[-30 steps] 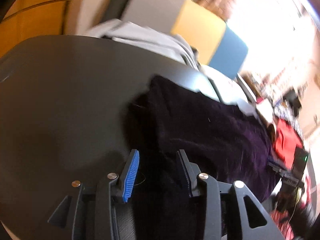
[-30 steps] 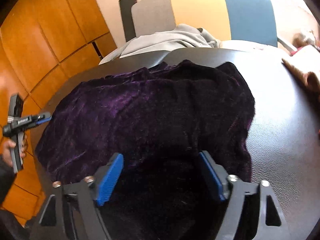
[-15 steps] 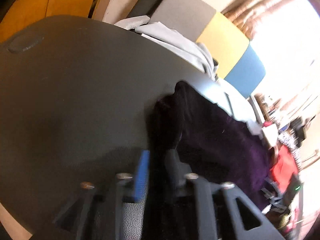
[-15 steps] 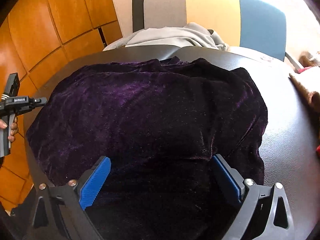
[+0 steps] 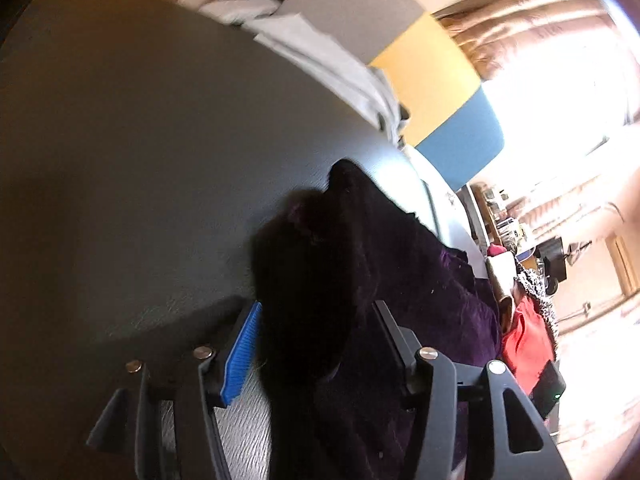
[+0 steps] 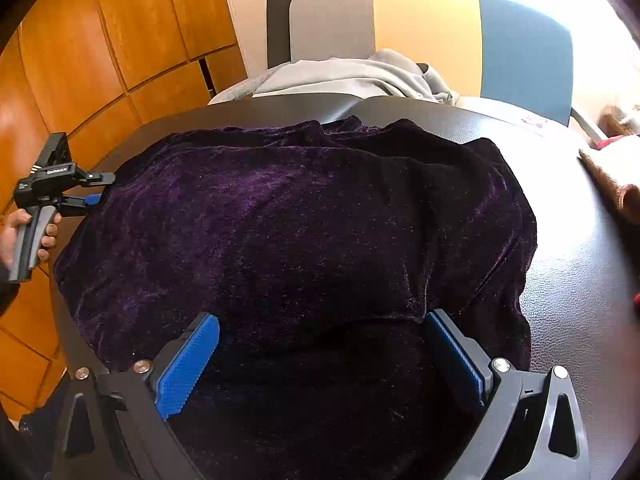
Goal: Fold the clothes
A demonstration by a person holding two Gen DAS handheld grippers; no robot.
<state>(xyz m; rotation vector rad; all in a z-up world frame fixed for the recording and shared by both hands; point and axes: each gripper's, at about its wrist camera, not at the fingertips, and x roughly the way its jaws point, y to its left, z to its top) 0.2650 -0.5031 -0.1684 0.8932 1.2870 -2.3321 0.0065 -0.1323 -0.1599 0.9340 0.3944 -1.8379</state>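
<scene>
We see strong daylight from the window (image 5: 568, 92), which is blown out to white in the left wrist view, where everything is a little soft. The black table (image 6: 580, 280) shows pale glare. The purple velvet garment (image 6: 304, 232) is sharp, but its folds go black. Both views bend at the edges, with dark corners.

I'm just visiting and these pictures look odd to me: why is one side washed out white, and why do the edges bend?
Left wrist view: window light blows out the right side, and the grey garment is smeared by motion. Right wrist view: sharper and evenly lit, the purple velvet garment showing its nap, with glare on the black table. Both views: the fisheye lens curves straight lines.
</scene>
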